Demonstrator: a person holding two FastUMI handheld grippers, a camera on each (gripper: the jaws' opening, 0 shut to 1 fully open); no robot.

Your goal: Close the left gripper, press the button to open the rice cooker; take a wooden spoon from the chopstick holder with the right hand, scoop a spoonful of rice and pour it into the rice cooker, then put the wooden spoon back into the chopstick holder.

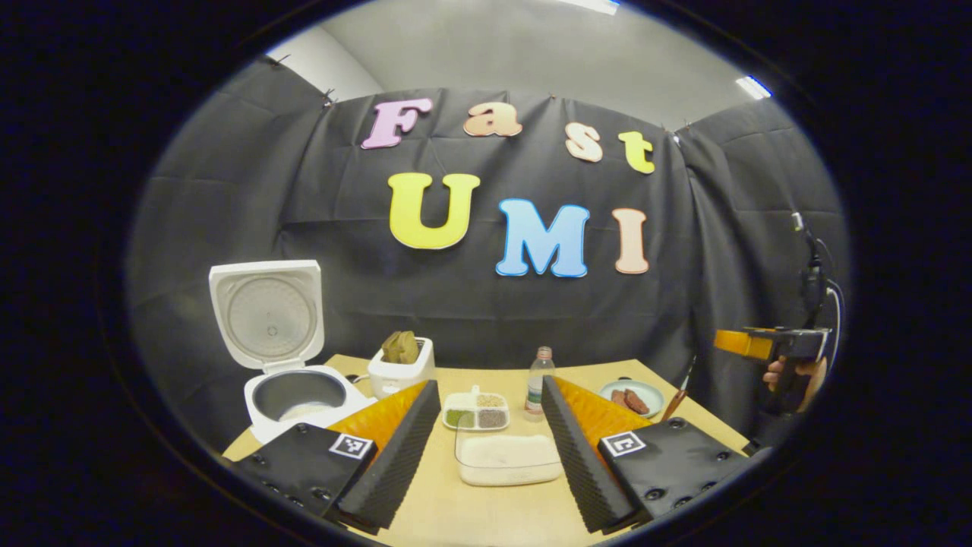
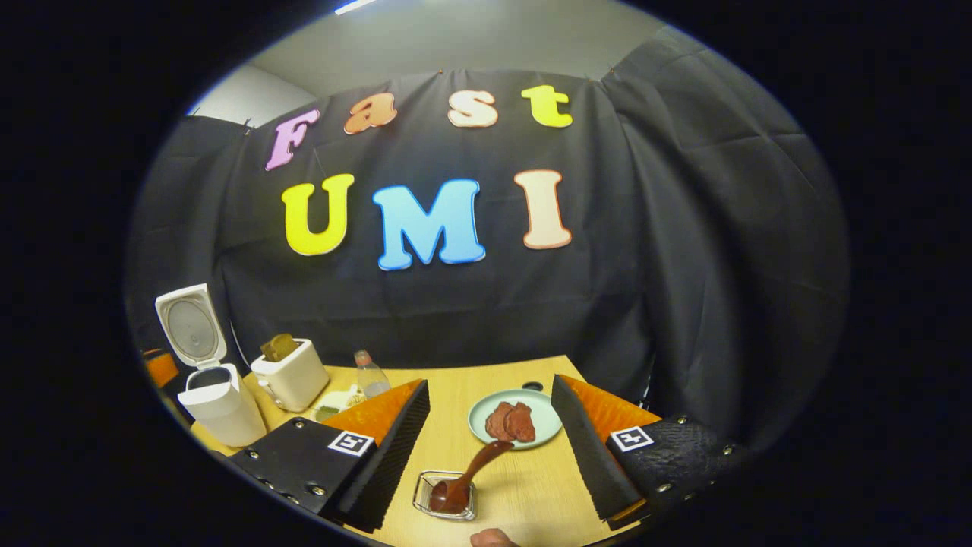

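Note:
The white rice cooker (image 1: 296, 395) stands at the table's far left with its lid (image 1: 267, 313) raised, and some rice lies in its pot. A clear tub of rice (image 1: 507, 458) sits between the fingers of my left gripper (image 1: 490, 384), which is open and holds nothing. In the right gripper view, the wooden spoon (image 2: 467, 475) leans bowl-down in a small wire chopstick holder (image 2: 444, 497) near the table's front edge. My right gripper (image 2: 490, 384) hangs open above it, touching nothing. The right gripper (image 1: 767, 346) also appears at the far right of the left gripper view, held by a hand.
A white toaster (image 1: 401, 365) with bread stands right of the cooker. A divided dish of grains (image 1: 477, 410) and a small bottle (image 1: 539, 384) sit mid-table. A pale green plate with meat slices (image 2: 515, 418) lies just behind the holder. Black cloth walls close the booth.

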